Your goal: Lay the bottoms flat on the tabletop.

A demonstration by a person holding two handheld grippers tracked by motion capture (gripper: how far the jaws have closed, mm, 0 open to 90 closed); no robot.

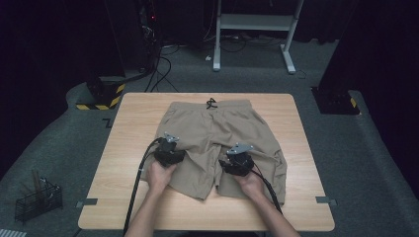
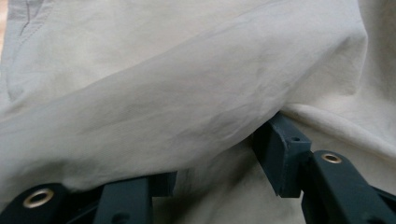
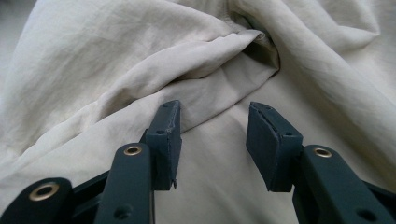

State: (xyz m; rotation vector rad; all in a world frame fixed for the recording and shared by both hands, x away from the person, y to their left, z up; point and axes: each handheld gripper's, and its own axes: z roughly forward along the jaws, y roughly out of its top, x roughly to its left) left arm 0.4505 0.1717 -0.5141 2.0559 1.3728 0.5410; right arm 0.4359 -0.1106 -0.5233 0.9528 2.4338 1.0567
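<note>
Khaki shorts (image 1: 225, 138) lie flat on the light wooden tabletop (image 1: 128, 148), black drawstring (image 1: 211, 103) at the far edge, a wire basket (image 1: 38, 200) on the floor beside. The thin, wrinkled cloth rises in soft folds. The left tool (image 2: 219, 154) stands open with a fold draped over it, hiding one jaw's tip; the right tool (image 3: 212, 140) stands open over a crease.

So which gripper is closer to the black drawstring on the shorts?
Left, though only slightly. The left gripper sits on the shorts' left leg, below and left of the drawstring. The right gripper sits lower on the right leg, farther down the table.
</note>
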